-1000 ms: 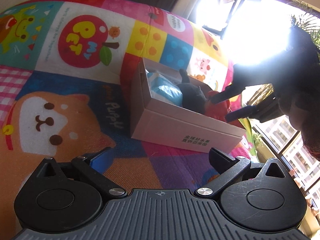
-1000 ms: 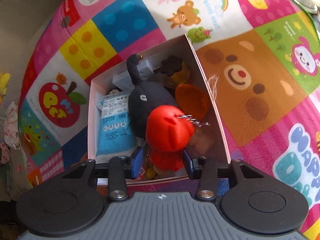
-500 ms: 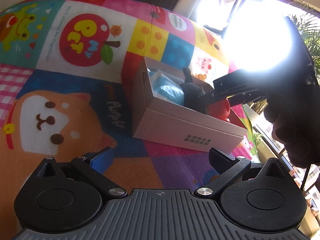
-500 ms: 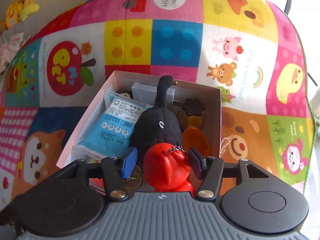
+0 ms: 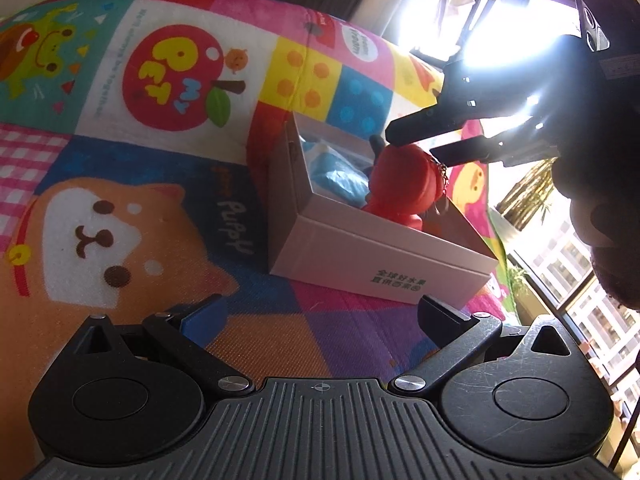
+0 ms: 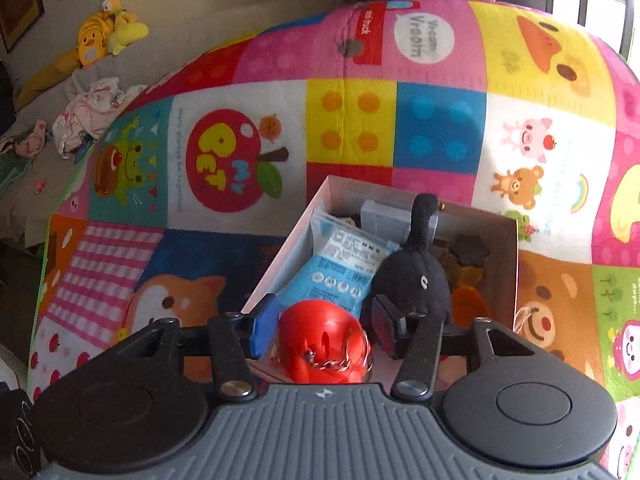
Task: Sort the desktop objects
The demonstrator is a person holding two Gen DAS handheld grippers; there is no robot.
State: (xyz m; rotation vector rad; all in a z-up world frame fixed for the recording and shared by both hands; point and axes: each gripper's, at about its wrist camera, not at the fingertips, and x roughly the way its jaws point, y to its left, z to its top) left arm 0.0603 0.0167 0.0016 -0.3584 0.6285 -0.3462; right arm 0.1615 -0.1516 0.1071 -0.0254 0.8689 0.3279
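Note:
A white cardboard box (image 5: 384, 256) stands on the colourful play mat; it also shows in the right wrist view (image 6: 516, 248). In it lie a blue packet (image 6: 340, 268), a black plush cat (image 6: 416, 276), an orange item (image 6: 470, 300) and a red toy figure with a keychain (image 6: 324, 340), which also shows in the left wrist view (image 5: 404, 180). My right gripper (image 6: 320, 320) is open, its fingers either side of the red toy without pressing it; in the left wrist view it hovers above the toy (image 5: 416, 144). My left gripper (image 5: 320, 312) is open and empty, low over the mat in front of the box.
The play mat (image 6: 240, 152) covers the whole surface. Beyond its far edge lie a yellow plush toy (image 6: 100, 36) and crumpled clothes (image 6: 92, 112). A bright window (image 5: 500, 20) is behind the box on the right.
My right gripper has opened, let go of the red toy in the box and drawn up and back. The left gripper has stayed still.

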